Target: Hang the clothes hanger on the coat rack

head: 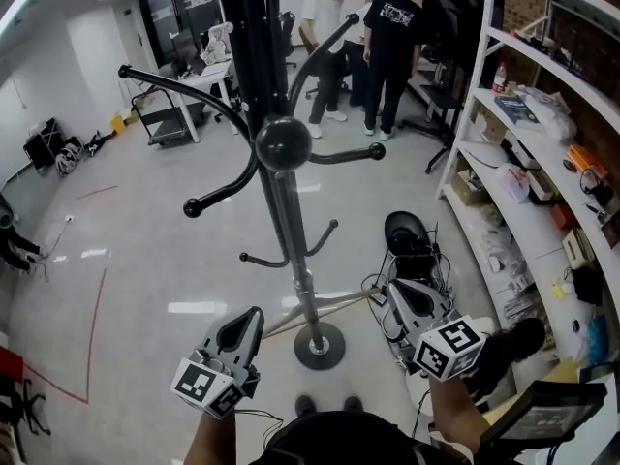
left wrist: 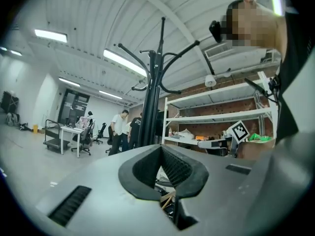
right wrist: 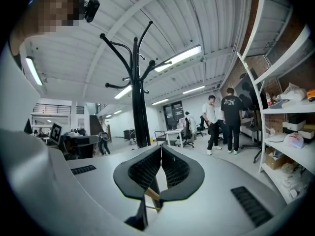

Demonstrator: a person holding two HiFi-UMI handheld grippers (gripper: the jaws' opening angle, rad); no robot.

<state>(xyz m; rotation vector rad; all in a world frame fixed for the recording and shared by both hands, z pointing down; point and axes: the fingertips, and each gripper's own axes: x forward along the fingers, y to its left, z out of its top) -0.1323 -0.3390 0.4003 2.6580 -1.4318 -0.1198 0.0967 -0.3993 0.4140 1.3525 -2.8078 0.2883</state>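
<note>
The right gripper (head: 392,295) is clamping one end of the wooden hanger (head: 341,307), jaws pressed together on it. The hanger is lying crosswise toward the closed, seemingly empty left gripper (head: 254,316). It is sitting low before the coat rack (head: 287,211), beneath the hooks (head: 339,155).

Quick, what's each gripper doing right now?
Left gripper: jaws closed, nothing between them.
Right gripper: jaws closed; any hold on the hanger cannot be told.

A glossy pale grey floor (head: 145,260), marked with a thin red tape line (head: 95,327), runs back to a white desk (head: 208,78). At right, a white metal shelving unit (head: 472,66) stands against a red brick wall (head: 581,45). Long ceiling strip lights (right wrist: 178,58) glow overhead. Two people (head: 392,46) stand at the far end.
</note>
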